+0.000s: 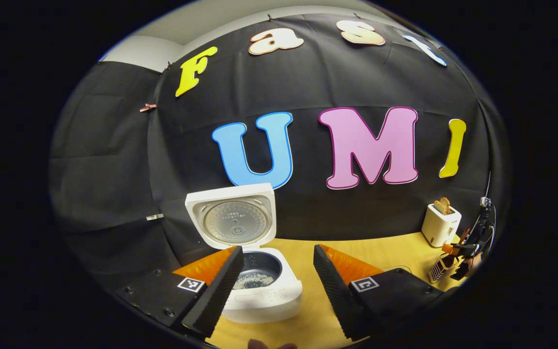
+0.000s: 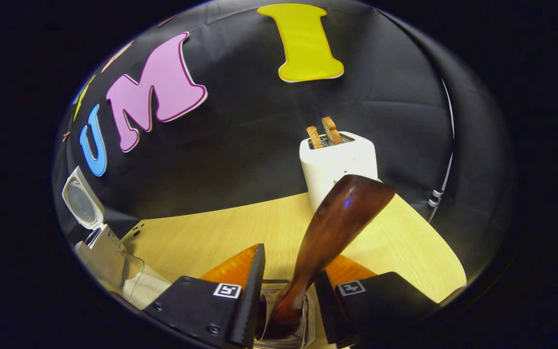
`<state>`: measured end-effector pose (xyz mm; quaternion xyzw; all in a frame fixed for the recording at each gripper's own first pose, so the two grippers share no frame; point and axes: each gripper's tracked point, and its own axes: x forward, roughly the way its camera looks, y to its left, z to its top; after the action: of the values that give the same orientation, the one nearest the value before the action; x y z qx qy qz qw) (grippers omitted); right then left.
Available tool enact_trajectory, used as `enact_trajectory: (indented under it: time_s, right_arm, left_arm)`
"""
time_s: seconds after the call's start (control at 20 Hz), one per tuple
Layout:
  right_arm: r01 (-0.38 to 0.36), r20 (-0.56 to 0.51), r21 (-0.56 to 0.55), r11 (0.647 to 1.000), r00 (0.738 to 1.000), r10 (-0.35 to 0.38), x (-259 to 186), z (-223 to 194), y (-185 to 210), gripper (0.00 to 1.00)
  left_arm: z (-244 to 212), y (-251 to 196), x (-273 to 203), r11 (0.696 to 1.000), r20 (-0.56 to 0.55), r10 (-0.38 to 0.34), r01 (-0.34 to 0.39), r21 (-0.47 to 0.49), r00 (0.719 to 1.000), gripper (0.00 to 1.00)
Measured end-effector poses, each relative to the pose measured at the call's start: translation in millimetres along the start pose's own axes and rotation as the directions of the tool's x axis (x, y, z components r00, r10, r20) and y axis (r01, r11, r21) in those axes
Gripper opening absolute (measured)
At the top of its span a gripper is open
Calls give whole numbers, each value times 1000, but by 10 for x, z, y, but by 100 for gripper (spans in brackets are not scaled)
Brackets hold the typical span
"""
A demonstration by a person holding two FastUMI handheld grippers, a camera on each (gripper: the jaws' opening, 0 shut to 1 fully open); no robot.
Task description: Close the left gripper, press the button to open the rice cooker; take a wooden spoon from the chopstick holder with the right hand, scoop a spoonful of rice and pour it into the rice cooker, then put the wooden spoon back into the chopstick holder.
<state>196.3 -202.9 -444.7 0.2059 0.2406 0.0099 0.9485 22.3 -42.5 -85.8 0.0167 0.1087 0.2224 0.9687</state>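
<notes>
From where I sit, the rice cooker (image 1: 259, 286) is already open: its lid (image 1: 233, 218) stands upright behind the pot, and I can see a small scatter of rice (image 1: 255, 279) on the bottom of the dark inner pot. So the button press looks done, and a spoonful seems to have gone in too.

My left gripper (image 1: 274, 286) hangs just in front of the cooker with its jaws spread wide and nothing between them.

My right gripper (image 2: 284, 300) is well off to the cooker's right, near the toaster (image 2: 339, 167) with two slices of bread poking out of it. The wooden spoon (image 2: 330, 228) rises between this gripper's fingers, bowl end up towards the toaster, and its lower end sits down inside the chopstick holder (image 2: 303, 315), a slotted container right beneath the fingertips. The fingers stand on either side of the handle with what looks like a little gap, so I cannot tell for certain whether they press on it or have let go.

My reading is that I am at the last step: the spoon is back in, or nearly in, the holder. What is left, as far as I can judge, is to free the spoon fully and draw the right gripper away.
</notes>
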Motion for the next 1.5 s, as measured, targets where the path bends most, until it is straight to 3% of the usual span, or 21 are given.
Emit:
enact_trajectory:
  time_s: [0.1, 0.15, 0.2, 0.6, 0.8, 1.0, 1.25, 1.5]
  right_arm:
    - [25, 4, 3, 1000, 1000, -25, -23, 31, -42, 23]
    - [27, 10, 0, 1000, 1000, -27, -55, 51, -41, 31]
    - [17, 13, -2, 1000, 1000, -17, 9, 5, -9, 32]
    - [-25, 30, -7, 1000, 999, 25, -145, 117, 123, 20]
    - [-23, 104, 74, 997, 994, 15, -278, 473, 119, 20]
    - [-3, 157, 41, 999, 988, -3, -450, 792, 182, 19]
    - [-16, 217, 22, 1000, 976, 11, -773, 1161, 529, 19]
    - [-118, 235, 30, 993, 966, 108, -1033, 1301, 1308, 20]
  left_arm:
    - [-8, 5, 11, 1000, -3, 2, -2, 4, 1000, 94]
    - [8, -3, 21, 1000, -2, 2, -2, 5, 1000, 94]
    - [5, -13, 33, 1000, 0, 1, -1, 6, 1000, 94]
    - [16, -46, 57, 1000, 8, -18, 18, 12, 1000, 94]
    - [15, 16, 75, 1000, 15, -29, 29, -1, 999, 94]
    - [52, 115, 143, 998, 33, -47, 48, -28, 998, 94]
    - [48, 314, 204, 996, 55, -64, 68, -63, 996, 94]
    - [48, 577, 251, 992, 79, -84, 90, -83, 993, 94]
